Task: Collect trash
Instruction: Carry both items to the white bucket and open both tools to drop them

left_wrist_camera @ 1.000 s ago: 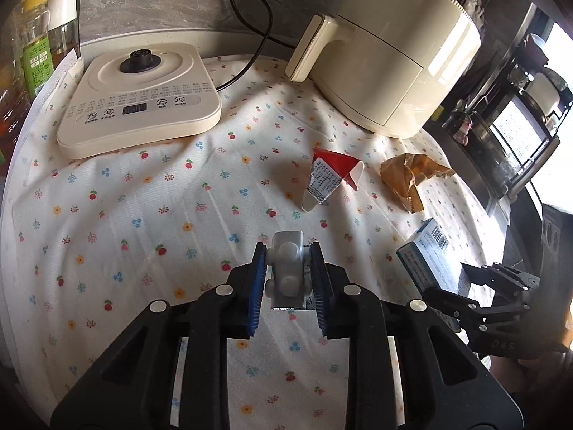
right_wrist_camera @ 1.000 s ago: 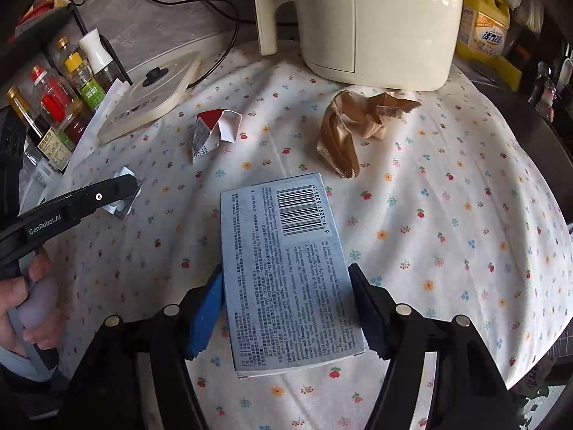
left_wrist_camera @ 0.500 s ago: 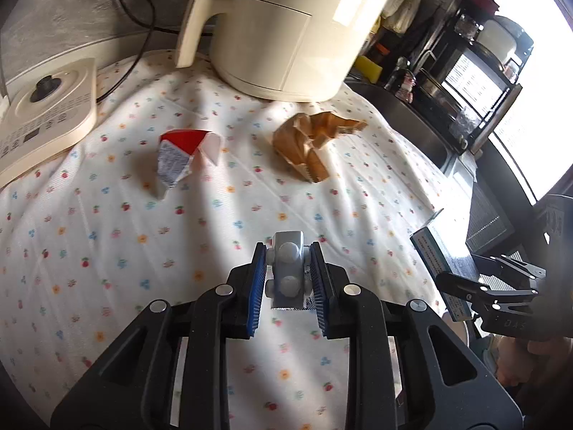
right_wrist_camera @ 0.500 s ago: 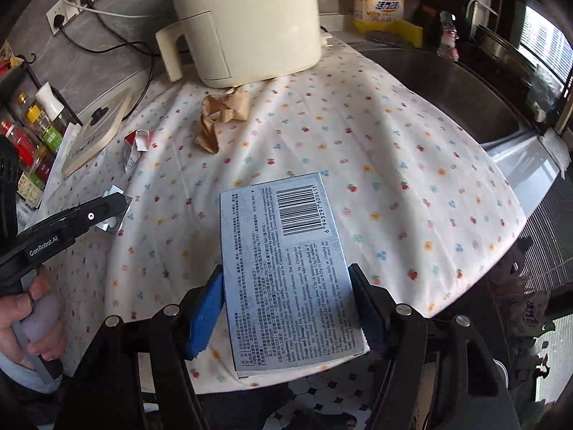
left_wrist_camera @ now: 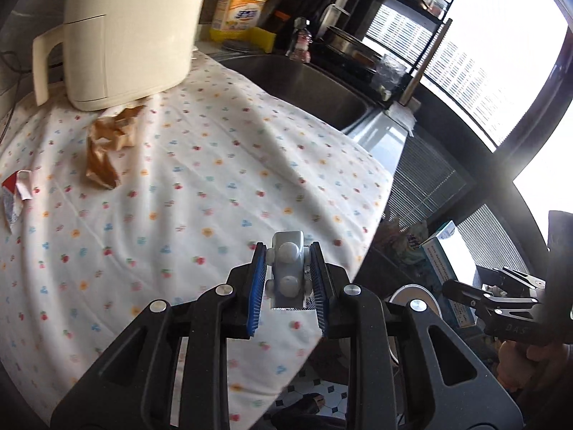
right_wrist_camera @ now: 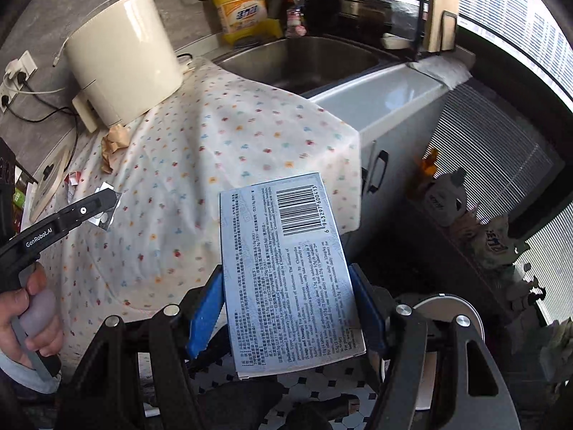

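**Two pieces of trash lifted clear of the desk and swung toward the bin side**

Both grippers now hang past the desk's (left_wrist_camera: 200, 193) front corner, where a second ago they were over its middle. The left gripper (left_wrist_camera: 287, 276) has its jaws clenched on a small silver blister pack (left_wrist_camera: 288, 272); the right gripper (right_wrist_camera: 286, 308) has its jaws grasping a pale blue medicine box (right_wrist_camera: 286, 272) across its width, barcode up. The swing has brought the sink (right_wrist_camera: 304, 57) and the tiled floor into view, along with a round, pale-rimmed thing (right_wrist_camera: 447, 308) low beside the right gripper. That may be the bin's lid or rim, though the gripper bodies cover most of it and I cannot be sure.

For the task this reads as the carry stage: two items picked, neither yet dropped.

Two pieces remain on the flowered cloth: a crumpled brown paper wrapper (left_wrist_camera: 107, 143) just in front of the cream air fryer (left_wrist_camera: 125, 36), and a red-and-white carton scrap (left_wrist_camera: 14, 193) near the left edge. A yellow detergent bottle (right_wrist_camera: 243, 7) stands behind the sink. Cluttered bags (right_wrist_camera: 465, 215) sit along the dark shelf by the window, close to the round thing, and the cloth's overhanging corner lies between the left gripper and the floor.
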A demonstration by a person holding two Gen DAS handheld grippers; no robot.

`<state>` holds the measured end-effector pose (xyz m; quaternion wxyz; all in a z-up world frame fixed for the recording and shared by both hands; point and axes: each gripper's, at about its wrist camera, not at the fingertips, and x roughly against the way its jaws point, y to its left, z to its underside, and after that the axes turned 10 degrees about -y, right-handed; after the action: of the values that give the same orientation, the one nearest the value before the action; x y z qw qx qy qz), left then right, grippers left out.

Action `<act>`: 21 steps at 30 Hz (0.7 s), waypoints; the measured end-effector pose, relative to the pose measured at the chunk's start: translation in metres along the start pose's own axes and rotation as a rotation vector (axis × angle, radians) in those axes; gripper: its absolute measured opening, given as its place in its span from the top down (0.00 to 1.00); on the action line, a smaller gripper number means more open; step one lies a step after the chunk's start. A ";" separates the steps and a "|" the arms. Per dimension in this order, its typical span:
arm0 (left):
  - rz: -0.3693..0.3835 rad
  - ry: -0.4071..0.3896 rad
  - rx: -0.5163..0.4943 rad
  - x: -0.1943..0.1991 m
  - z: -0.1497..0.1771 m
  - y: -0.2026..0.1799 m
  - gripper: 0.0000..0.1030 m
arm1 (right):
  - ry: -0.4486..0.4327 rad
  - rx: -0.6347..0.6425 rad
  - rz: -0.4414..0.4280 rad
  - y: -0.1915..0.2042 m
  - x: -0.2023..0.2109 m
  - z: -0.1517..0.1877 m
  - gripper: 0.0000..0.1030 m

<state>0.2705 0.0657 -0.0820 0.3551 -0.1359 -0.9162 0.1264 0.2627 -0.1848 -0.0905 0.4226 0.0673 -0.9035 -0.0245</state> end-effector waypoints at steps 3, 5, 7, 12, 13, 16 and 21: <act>0.037 0.021 -0.038 -0.011 0.005 -0.035 0.76 | -0.006 -0.055 0.040 -0.039 0.014 0.011 0.35; 0.060 0.036 -0.061 -0.018 0.009 -0.058 0.76 | -0.005 -0.092 0.067 -0.065 0.022 0.020 0.35; 0.079 0.050 -0.077 -0.024 0.013 -0.078 0.76 | -0.001 -0.127 0.092 -0.088 0.029 0.029 0.35; 0.117 0.087 -0.114 -0.041 0.029 -0.127 0.76 | 0.004 -0.202 0.145 -0.142 0.044 0.053 0.35; 0.124 0.095 -0.121 -0.043 0.034 -0.136 0.76 | 0.005 -0.215 0.153 -0.152 0.046 0.057 0.35; 0.140 0.119 -0.140 -0.052 0.045 -0.163 0.76 | 0.012 -0.255 0.178 -0.181 0.050 0.072 0.34; 0.165 0.152 -0.172 -0.063 0.062 -0.204 0.76 | 0.019 -0.337 0.215 -0.226 0.058 0.095 0.08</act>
<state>0.2405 -0.1539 -0.0986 0.3989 -0.2501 -0.8798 0.0655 0.1762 -0.4181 -0.1303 0.4364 -0.1012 -0.8846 -0.1294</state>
